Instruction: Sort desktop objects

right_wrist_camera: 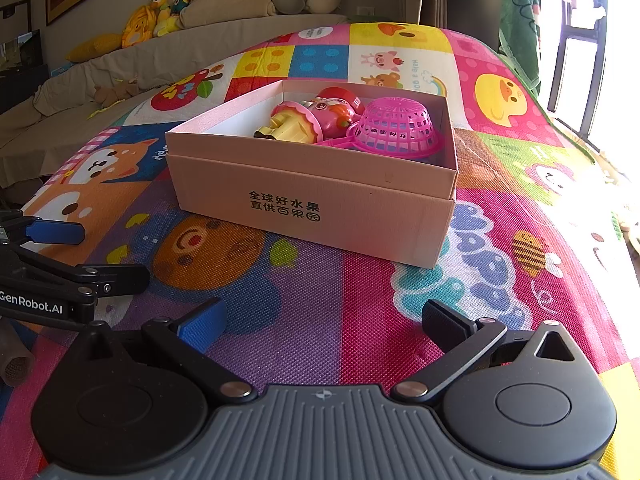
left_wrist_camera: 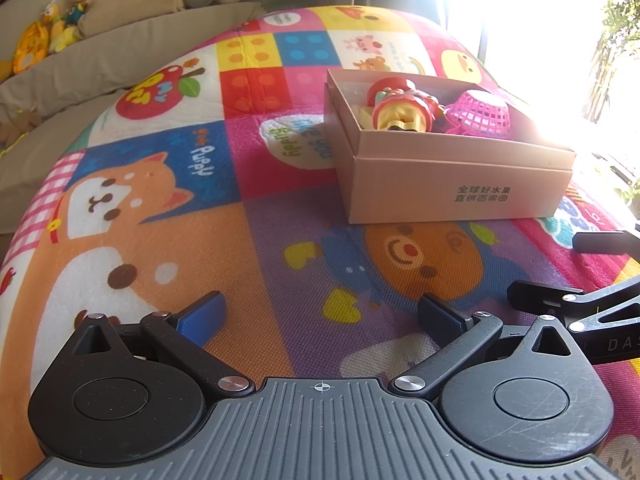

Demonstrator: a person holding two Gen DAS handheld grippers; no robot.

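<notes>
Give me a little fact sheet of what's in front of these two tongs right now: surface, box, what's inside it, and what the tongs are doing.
surface: colourful cartoon play mat
box: open pink cardboard box standing on the mat, printed characters on its side
contents: pink mesh basket, upside down; pink and yellow plastic toys beside it
left tongs: open, empty, above the mat
right tongs: open, empty, facing the box
background: sofa with stuffed toys

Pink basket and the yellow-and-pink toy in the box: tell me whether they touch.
Cannot tell. In the right wrist view the pink basket sits right beside the yellow-and-pink toy inside the cardboard box, with the basket's handle running under it, but no contact or gap shows plainly.
</notes>
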